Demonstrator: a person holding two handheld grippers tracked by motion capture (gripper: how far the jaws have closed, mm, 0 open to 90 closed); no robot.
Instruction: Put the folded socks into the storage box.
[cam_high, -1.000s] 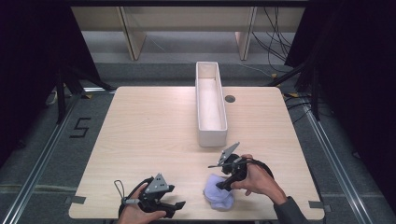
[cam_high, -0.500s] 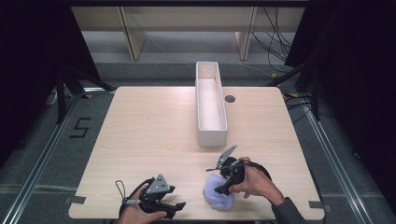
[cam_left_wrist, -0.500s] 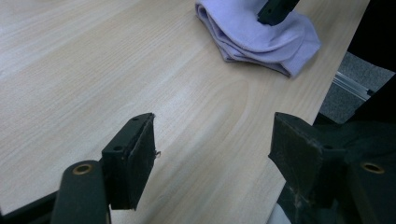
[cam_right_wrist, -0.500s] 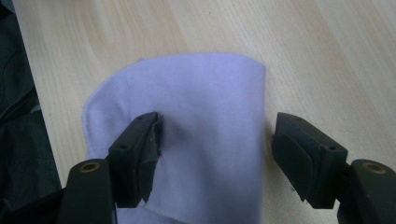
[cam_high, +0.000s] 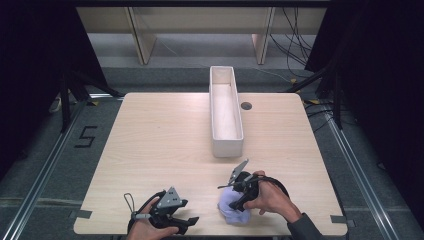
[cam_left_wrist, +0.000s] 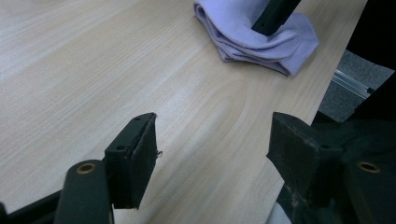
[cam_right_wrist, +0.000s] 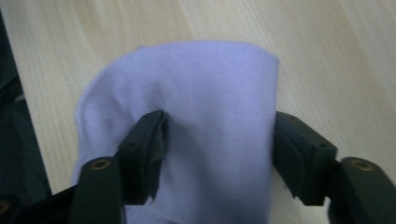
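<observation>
A folded lavender cloth (cam_high: 231, 213) (cam_right_wrist: 210, 74) lies near the table's front edge, right of centre. My right gripper (cam_high: 239, 204) (cam_right_wrist: 217, 135) points down into it. Its jaws have just been closing, with the fold between them. The left pad (cam_right_wrist: 152, 140) dents the fabric and the right pad (cam_right_wrist: 292, 149) meets the fold's edge. My left gripper (cam_high: 192, 220) (cam_left_wrist: 212, 140) rests low over bare table at the front left, open with nothing between its jaws. In the left gripper view the cloth (cam_left_wrist: 247, 35) lies ahead with the other gripper's black jaw standing in it.
A long white box (cam_high: 226, 146) stands lengthwise at the table's middle back, with nothing visible inside it. A small round hole (cam_high: 246, 105) sits in the tabletop to its right. The table's front edge runs just below both hands.
The right gripper has shifted slightly over the cloth and sunk its jaws into the fold. The left gripper has stayed where it was.
</observation>
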